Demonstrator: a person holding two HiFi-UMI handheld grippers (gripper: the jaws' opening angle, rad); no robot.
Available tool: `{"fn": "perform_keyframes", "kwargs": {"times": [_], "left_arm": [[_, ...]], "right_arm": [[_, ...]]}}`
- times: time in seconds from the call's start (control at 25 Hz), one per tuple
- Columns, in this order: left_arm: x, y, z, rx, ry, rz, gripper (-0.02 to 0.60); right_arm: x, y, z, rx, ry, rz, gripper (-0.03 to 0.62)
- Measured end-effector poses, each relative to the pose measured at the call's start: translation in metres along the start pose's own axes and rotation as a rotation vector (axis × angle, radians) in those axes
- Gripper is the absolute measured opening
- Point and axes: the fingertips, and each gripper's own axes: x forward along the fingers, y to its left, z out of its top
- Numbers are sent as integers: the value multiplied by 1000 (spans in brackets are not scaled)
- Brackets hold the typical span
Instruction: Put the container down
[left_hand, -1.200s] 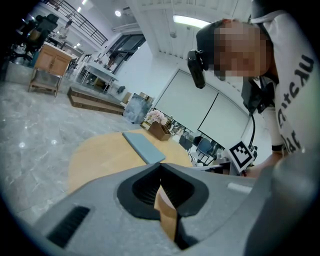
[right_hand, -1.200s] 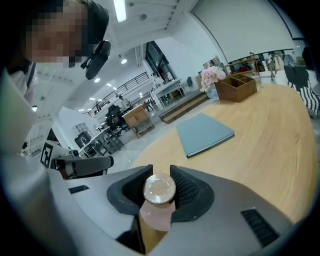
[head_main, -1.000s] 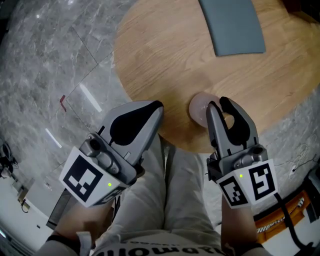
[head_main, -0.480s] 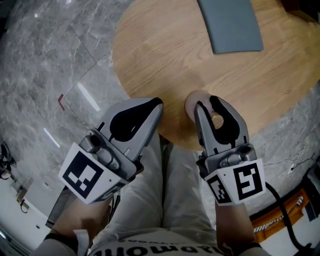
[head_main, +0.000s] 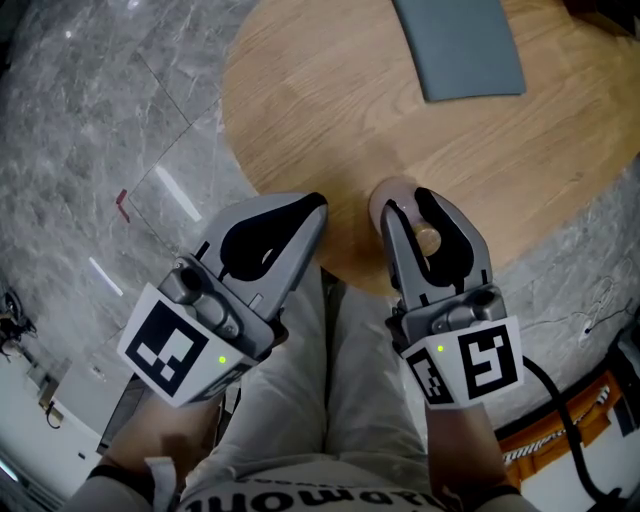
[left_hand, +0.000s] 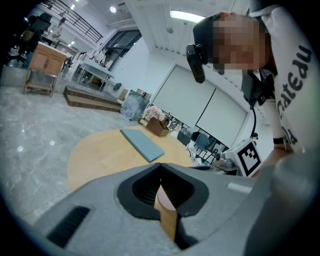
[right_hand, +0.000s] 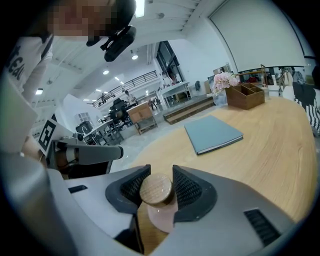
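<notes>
A small pale pink container (head_main: 391, 199) with a round wooden lid (right_hand: 156, 189) stands upright at the near edge of the round wooden table (head_main: 330, 100). My right gripper (head_main: 408, 206) has it between its ribbed pads (right_hand: 185, 189), which touch the lid on both sides; the jaws are opening slightly. I cannot tell whether its base rests on the wood. My left gripper (head_main: 314, 206) hovers just left of it, off the table's edge, jaws shut with nothing in them. In the left gripper view the jaws (left_hand: 160, 167) meet in a closed line.
A grey-blue book (head_main: 460, 45) lies flat on the far part of the table. A wooden organiser box (right_hand: 244, 95) with pink flowers stands at the table's far end. Marble floor (head_main: 90, 120) lies left of the table. The person's legs are below the grippers.
My right gripper with the container has shifted a little to the left along the table's near edge. The left gripper has hardly moved.
</notes>
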Motion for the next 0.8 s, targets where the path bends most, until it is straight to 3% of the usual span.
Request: {"fn": "perform_keyframes", "kwargs": {"times": [0.12, 0.28, 0.8], "left_arm": [[0, -1, 1, -7, -4, -2, 15], [-5, 2, -13, 5, 62, 12, 15], [-4, 0, -14, 9, 65, -1, 15]], "right_arm": [[1, 2, -3, -22, 10, 0, 124], [2, 3, -3, -25, 11, -2, 124], [1, 8, -4, -58, -27, 5, 126]]}}
